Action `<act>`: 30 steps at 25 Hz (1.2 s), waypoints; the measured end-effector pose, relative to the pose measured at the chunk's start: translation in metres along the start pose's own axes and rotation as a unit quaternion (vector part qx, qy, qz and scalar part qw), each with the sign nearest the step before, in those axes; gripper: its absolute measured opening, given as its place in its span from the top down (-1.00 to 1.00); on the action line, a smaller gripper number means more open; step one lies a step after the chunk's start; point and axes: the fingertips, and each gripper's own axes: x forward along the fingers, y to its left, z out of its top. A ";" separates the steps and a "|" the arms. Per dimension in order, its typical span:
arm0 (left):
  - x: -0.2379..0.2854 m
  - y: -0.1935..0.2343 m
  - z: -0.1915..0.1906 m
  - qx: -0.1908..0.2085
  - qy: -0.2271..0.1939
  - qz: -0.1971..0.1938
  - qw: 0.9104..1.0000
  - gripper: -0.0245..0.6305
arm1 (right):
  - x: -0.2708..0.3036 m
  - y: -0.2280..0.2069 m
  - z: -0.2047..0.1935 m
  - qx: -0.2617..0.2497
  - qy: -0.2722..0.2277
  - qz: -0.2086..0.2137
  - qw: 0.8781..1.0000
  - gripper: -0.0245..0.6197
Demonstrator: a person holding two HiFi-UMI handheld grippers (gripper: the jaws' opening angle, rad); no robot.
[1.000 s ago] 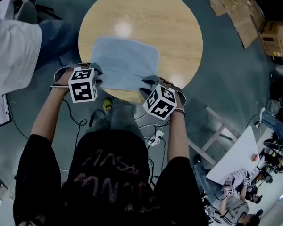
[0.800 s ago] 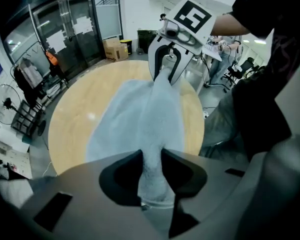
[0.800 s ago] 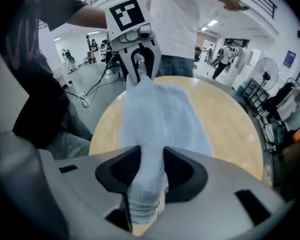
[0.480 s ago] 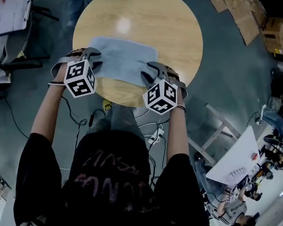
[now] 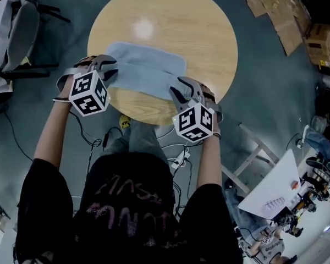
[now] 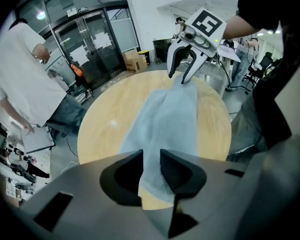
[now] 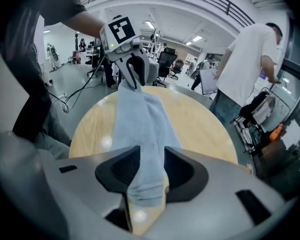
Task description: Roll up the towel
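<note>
"On the round table (image 5: 165, 15), where is the towel (image 5: 146, 70)?"

"It lies on the half of the table near me, with a fold along its near side. My left gripper (image 6: 151, 158) clamps its left end and my right gripper (image 7: 152, 158) its right end. Both pairs of jaws have just been closing on the cloth."

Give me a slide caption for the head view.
Head view: left gripper and right gripper, fingers just closed further, pinch the blue towel by its near edge on a round wooden table.
</note>
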 end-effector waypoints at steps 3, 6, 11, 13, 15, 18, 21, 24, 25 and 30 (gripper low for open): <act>-0.023 -0.008 -0.002 0.007 -0.009 0.008 1.000 0.57 | -0.016 0.017 0.003 -0.013 -0.004 -0.006 1.000 0.41; -0.034 -0.030 -0.001 0.028 -0.010 0.009 1.000 0.54 | -0.014 0.037 0.003 -0.025 0.000 -0.004 1.000 0.31; 0.002 -0.054 -0.003 0.080 0.033 0.019 0.996 0.23 | 0.027 0.046 -0.002 -0.068 0.035 -0.014 0.997 0.14; 0.019 -0.050 -0.006 0.089 0.049 0.034 0.994 0.21 | 0.043 0.043 -0.003 -0.072 0.052 -0.017 0.996 0.15; 0.030 -0.043 -0.008 0.082 0.055 0.048 0.994 0.27 | 0.052 0.037 -0.003 -0.079 0.063 -0.031 0.994 0.34; 0.034 -0.045 -0.010 0.078 0.061 0.038 0.994 0.53 | 0.055 0.039 -0.003 -0.083 0.071 -0.026 0.994 0.52; 0.026 -0.056 -0.013 0.088 0.068 0.001 0.994 0.64 | 0.047 0.050 -0.003 -0.073 0.075 0.004 0.994 0.63; 0.011 -0.088 -0.020 0.080 0.074 -0.083 0.991 0.64 | 0.032 0.082 -0.006 -0.066 0.083 0.065 0.992 0.65; 0.007 -0.101 -0.023 0.077 0.076 -0.111 0.988 0.64 | 0.026 0.095 -0.008 -0.061 0.085 0.085 0.991 0.65; 0.001 -0.121 -0.028 0.065 0.068 -0.129 0.987 0.63 | 0.016 0.120 -0.013 -0.042 0.074 0.107 0.991 0.65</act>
